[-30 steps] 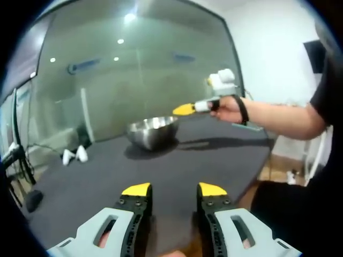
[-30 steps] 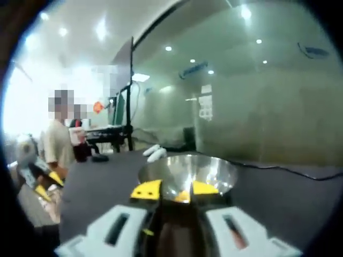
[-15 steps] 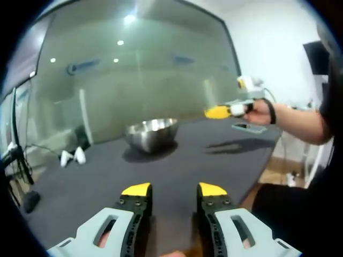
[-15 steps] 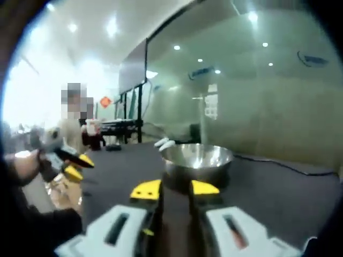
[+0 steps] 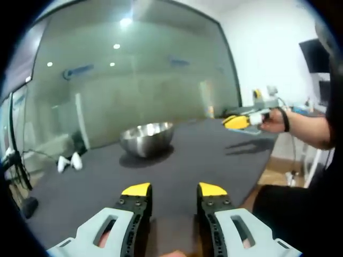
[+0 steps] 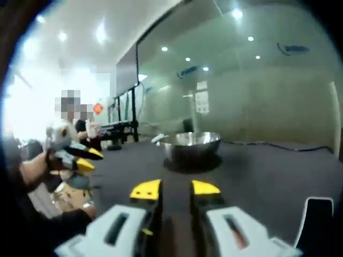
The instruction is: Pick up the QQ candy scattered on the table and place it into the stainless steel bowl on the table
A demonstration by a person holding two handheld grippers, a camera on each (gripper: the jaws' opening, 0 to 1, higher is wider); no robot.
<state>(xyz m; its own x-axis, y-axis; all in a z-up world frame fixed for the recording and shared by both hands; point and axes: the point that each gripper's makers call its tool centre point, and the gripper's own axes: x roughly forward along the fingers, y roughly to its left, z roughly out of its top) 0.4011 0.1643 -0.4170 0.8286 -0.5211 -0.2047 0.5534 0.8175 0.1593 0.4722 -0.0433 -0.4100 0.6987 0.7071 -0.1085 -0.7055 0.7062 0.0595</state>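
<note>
stainless steel bowl, contents unseen

Left tool: jaws parted, nothing between the yellow tips, poised over the dark bench. Stainless steel bowl stands upright ahead of the tool, a little to its left, well apart from it. Two small white objects lie farther left on the bench (too blurred to identify). Right tool, held in a person's hand, hangs over the bench's far right edge; jaw state unclear.
</note>
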